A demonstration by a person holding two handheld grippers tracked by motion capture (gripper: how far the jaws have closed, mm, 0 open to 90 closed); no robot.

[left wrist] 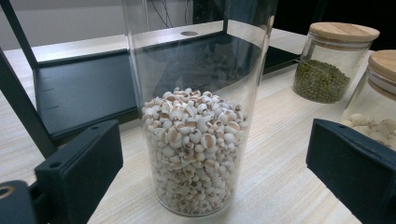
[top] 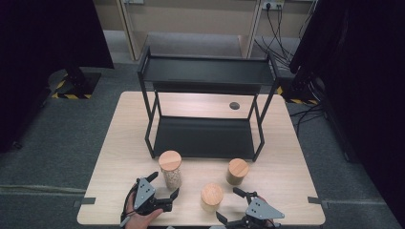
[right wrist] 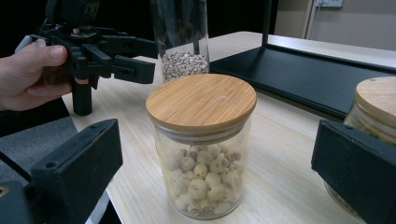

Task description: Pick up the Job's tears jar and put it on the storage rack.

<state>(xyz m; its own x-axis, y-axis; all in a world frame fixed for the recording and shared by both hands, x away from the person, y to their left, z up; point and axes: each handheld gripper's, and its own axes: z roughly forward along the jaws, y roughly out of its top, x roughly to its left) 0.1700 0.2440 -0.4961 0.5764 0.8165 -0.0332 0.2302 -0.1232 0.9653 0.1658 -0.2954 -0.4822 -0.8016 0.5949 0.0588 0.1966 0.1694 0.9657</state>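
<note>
On the table: three lidded jars stood before a black two-tier shelf (top: 205, 138).
Left gripper (top: 163, 189): jaws wide apart, straddling the tall grain jar (top: 170, 169), gripping nothing, apparently lined up to grasp.
Right gripper (top: 235, 206): spread open, empty, facing the short jar (top: 211, 197).
Nearby: green-bean jar (top: 237, 171), apart, rightward; the shelf's front posts might hinder placing.

Left hand-held gripper (top: 163, 185): jaws spread wide, low at the near counter (top: 119, 143) edge, held by the left hand (top: 139, 218). Right hand-held gripper (top: 230, 205): jaws likewise spread wide, low at the near edge, nothing clamped between them
</note>
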